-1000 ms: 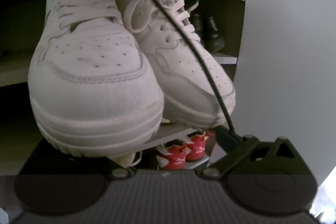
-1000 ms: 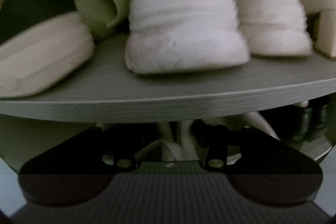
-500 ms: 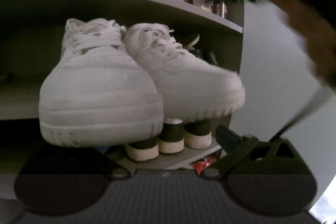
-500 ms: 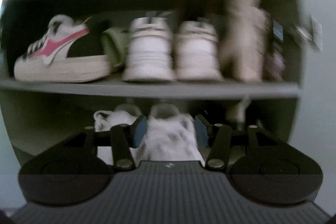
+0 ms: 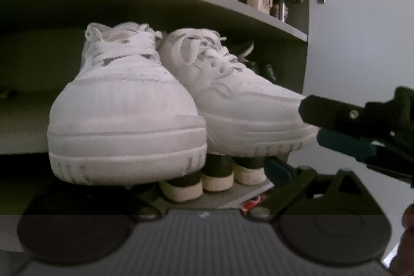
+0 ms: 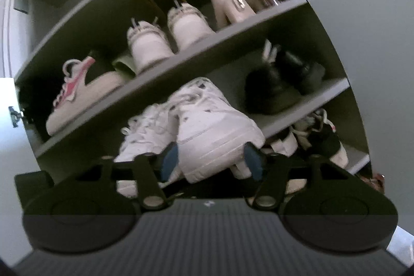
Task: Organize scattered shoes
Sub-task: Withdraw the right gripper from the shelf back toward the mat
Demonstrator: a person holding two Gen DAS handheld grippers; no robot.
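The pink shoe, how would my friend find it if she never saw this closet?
Find the open shoe cabinet and the shelf above the white sneakers. The pink shoe sits at the far left end, turned sideways. It alone has a pink stripe; the others nearby are plain white or beige.

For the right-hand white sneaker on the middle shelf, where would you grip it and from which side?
Judging from pose, grip the right-hand white sneaker across its toe box, coming straight in from the shelf front. Its toe overhangs the edge, and the right gripper already straddles it, pads apart.
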